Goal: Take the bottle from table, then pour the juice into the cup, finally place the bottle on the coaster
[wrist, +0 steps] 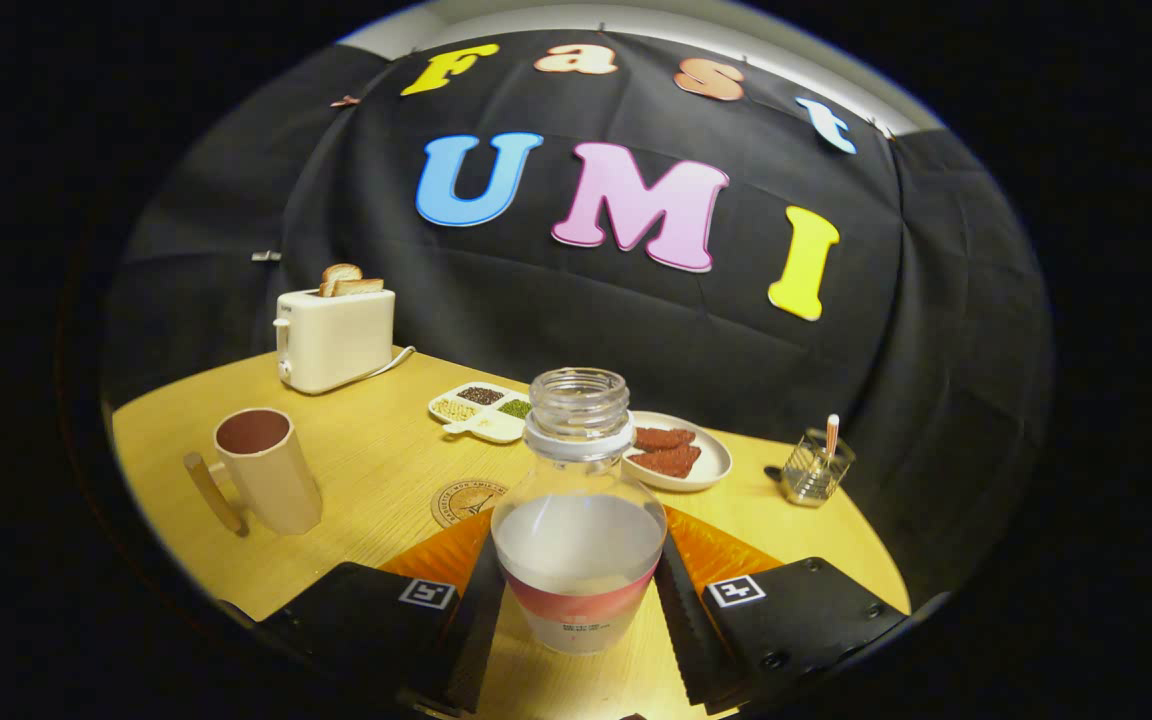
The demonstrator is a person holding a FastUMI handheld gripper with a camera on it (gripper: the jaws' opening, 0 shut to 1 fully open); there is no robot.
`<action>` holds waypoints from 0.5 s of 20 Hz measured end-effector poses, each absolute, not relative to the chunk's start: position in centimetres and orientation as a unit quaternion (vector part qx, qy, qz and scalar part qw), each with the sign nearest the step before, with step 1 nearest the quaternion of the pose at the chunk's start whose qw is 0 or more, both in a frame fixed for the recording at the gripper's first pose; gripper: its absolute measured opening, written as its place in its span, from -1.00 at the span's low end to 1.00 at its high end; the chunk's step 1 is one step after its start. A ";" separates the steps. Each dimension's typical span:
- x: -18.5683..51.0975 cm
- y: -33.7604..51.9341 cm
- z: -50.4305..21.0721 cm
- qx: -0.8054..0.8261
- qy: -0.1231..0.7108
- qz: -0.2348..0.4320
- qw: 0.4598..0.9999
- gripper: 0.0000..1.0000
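Bottle [579, 520] clamped between the two fingers of the gripper [579, 590], both pressing on its lower body, one on each flank; so the taking step looks done or all but done. Cannot tell whether its base rests on the wooden table [376, 470] or hangs just above it, since the foot sits low between the fingers. Stands upright, long axis vertical, open uncapped mouth pointing straight up, with pale juice reaching partway up the body and level inside. Judged from that level liquid and the upright pose, no pouring under way yet. Cup [266, 470], a beige mug with its handle turned toward the near side, well apart from the bottle off to the fingers' left, upright, mouth up, dark inside; whether any juice lies in it cannot be told. Round coaster [466, 500] flat on the table just ahead of the left finger, between bottle and mug, bare. Left to do, as it seems: carry over to the mug, tip the neck toward its rim, pour, right again, then set down on the coaster. Beyond the bottle, a toaster [334, 338] with bread slices up, a divided tray of grains [481, 408], a plate [681, 455] with reddish slices, and a small wire holder [816, 468].
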State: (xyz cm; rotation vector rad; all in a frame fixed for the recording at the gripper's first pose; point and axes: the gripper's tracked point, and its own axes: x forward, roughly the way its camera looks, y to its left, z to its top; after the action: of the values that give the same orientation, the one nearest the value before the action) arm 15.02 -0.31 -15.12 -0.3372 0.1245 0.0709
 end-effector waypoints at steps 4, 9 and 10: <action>14.8 2.7 -13.3 -0.268 0.048 0.058 0.960 0.51; 15.4 6.2 -12.1 -0.380 0.038 0.076 0.921 0.52; 15.5 6.7 -12.1 -0.398 0.039 0.076 0.913 0.51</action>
State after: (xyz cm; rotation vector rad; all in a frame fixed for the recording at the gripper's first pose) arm 15.49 6.68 -12.08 -0.8202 0.0812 0.1573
